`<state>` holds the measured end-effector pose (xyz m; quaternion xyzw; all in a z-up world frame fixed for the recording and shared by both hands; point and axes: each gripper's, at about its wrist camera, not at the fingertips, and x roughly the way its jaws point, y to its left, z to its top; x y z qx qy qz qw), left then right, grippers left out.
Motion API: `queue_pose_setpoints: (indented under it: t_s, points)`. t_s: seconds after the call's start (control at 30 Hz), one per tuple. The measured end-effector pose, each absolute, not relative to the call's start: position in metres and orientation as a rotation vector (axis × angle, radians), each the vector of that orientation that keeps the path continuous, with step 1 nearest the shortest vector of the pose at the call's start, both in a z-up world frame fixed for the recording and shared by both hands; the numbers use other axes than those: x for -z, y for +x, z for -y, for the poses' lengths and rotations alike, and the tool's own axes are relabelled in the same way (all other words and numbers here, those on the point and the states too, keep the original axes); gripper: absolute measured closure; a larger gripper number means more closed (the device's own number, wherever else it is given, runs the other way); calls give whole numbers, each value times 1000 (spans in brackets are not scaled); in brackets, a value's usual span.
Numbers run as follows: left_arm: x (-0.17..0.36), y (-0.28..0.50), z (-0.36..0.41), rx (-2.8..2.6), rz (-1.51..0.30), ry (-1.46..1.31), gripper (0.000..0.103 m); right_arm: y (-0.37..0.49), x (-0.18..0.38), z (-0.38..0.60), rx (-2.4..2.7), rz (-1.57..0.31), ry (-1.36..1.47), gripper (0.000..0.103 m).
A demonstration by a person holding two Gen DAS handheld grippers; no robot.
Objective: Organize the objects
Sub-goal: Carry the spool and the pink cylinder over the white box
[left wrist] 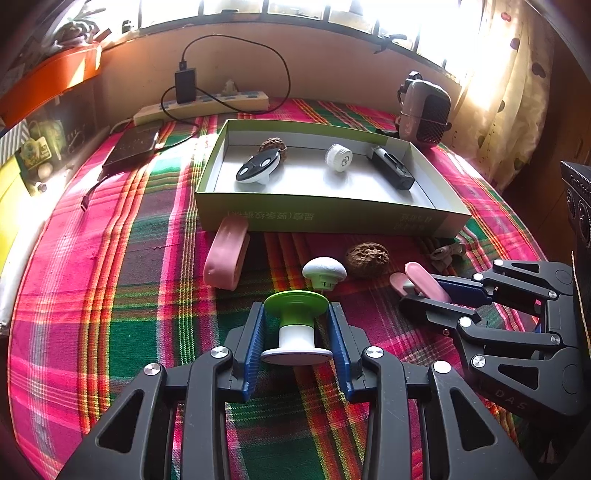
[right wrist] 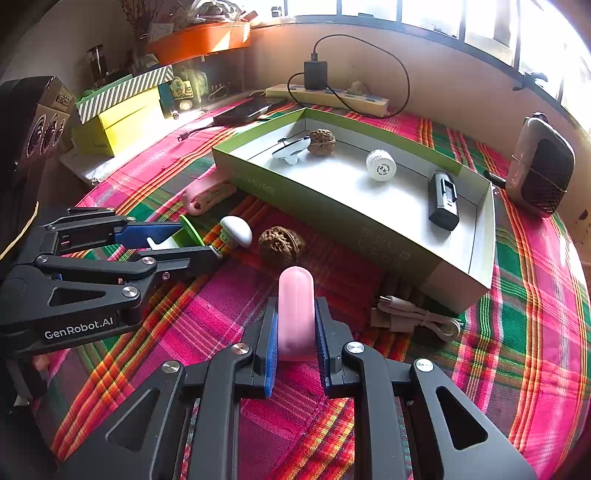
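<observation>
A: Left gripper [left wrist: 295, 332]?
B: Clamped on the green-and-white plastic spool-shaped piece [left wrist: 295, 325], near the desk's front edge.
A: Right gripper [right wrist: 295, 332]?
B: Squeezed tight on the pink translucent rounded cap [right wrist: 296, 314], in front of the shallow green cardboard box [right wrist: 369, 240].

Blown-out window [left wrist: 295, 9] glare behind, bright sunlit cloth [left wrist: 110, 258], heavy fisheye curvature, dark vignetted corners.

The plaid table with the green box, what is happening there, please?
A person tidies small things into the green box with two handheld tools. The left tool grips a green-and-white spool-shaped piece; the right tool is shut on a pink clip. Both are low over the cloth. A walnut and a white mushroom-shaped knob lie outside the box.
</observation>
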<state>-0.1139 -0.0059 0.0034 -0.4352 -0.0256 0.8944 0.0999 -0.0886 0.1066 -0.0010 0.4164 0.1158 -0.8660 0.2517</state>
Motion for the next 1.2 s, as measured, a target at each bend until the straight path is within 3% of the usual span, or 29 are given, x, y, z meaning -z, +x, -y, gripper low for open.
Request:
queue_pose_setpoints:
  t_s: [0.63, 1.2]
  points:
    - [-32, -113, 10, -2695, 89, -1210, 71, -87, -22, -118, 2388, -260, 1058, 84]
    - [-54, -164, 1, -2712, 92, -1155, 71, -134, -55, -142, 2512, -199, 1032, 84]
